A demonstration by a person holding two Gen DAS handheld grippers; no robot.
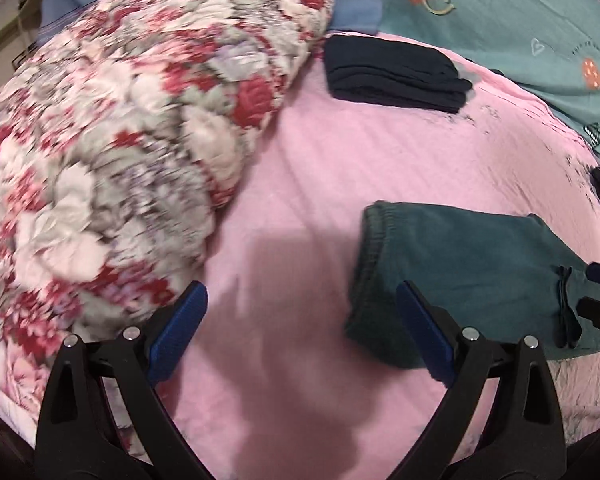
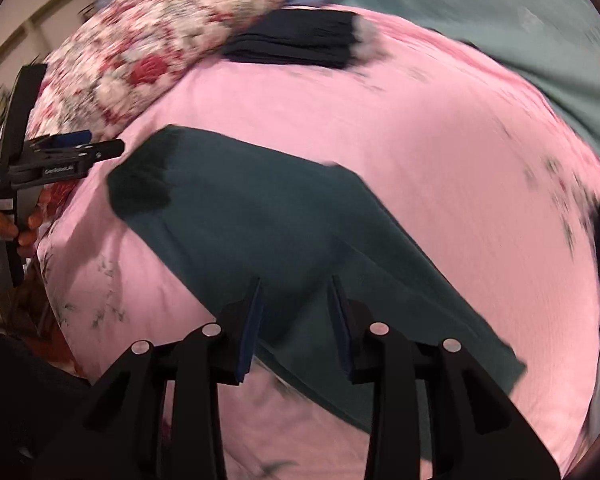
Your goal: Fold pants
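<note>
The pants (image 2: 268, 232) lie flat on the pink bed sheet (image 2: 420, 140), already doubled so the legs stack into one long teal band. The waistband end (image 1: 374, 248) points toward your left side and the leg end runs off toward your right, which leaves a clear long axis for the next fold. In the left wrist view the drawstring (image 1: 566, 308) rests on top of the cloth near the right edge.

Your right hand-held gripper (image 2: 296, 316) sits low over the near edge of the pants, its jaws parted with the fabric between and under them. They are not pinched together, so I judge it has no hold on the cloth. It seems placed there to take that edge or to pin it while you fold.

Your left hand-held gripper (image 1: 300, 328) hangs over bare sheet just beside the waistband, jaws wide apart and holding nothing. From the right wrist view you see it (image 2: 80, 146) side-on, clear of the pants. That position looks right for reaching the waistband corner without dragging the stack.

A folded dark garment (image 1: 392, 74) sits well apart at the far side of the sheet, tucked against the floral quilt (image 1: 132, 140). It is probably the finished pile, out of your way. The teal heart-print bedding (image 1: 520, 28) lies beyond. Both views are blurred, so fine creases in the pants are hard to read.
</note>
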